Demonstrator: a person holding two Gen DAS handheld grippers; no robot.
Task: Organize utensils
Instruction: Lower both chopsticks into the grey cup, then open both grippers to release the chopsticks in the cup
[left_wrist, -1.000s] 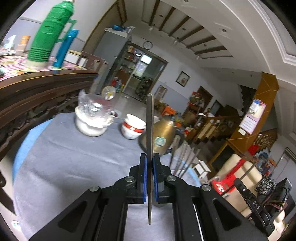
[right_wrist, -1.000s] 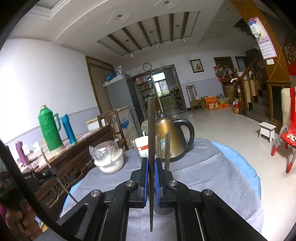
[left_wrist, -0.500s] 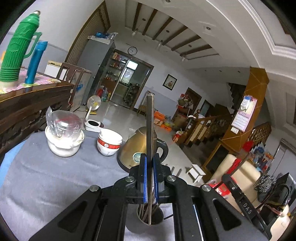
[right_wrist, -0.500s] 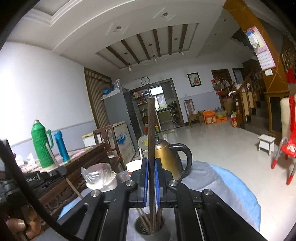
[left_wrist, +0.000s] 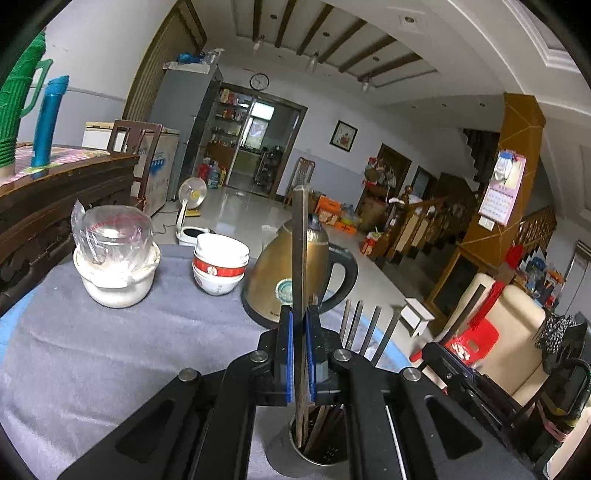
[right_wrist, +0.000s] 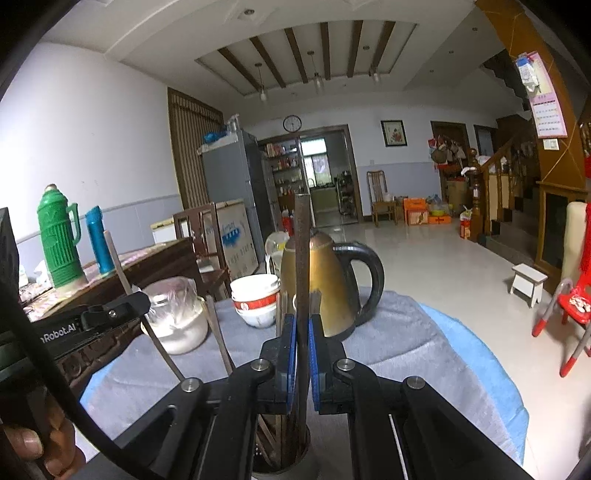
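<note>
Left wrist view shows the left gripper (left_wrist: 299, 354) with its blue pads nearly together but slightly parted around 1 upright chopstick (left_wrist: 300, 258), whose lower end already dips into the metal holder (left_wrist: 320, 448) directly below. Whether the pads still press the stick or have just let go is hard to tell; I judge it a loose hold. The stick's long axis runs vertical, in line with the holder's mouth, so the coming move looks like a simple release and lift.

Right wrist view shows the right gripper (right_wrist: 300, 354) in the same pose, pads close around a second dark chopstick (right_wrist: 303, 266) that reaches down into the same holder (right_wrist: 280, 461) among other sticks. Both tools sit about equally near, right above the cup.

The left camera alone shows 4 more sticks fanned out to the right of the holder, leaning on its rim. The right camera alone shows the other gripper's body and the person's thumb at lower left. Behind both stand the brass kettle (left_wrist: 291, 277), stacked bowls (left_wrist: 219, 267) and a covered white pot (left_wrist: 116, 273) on the grey cloth (left_wrist: 92, 350).
</note>
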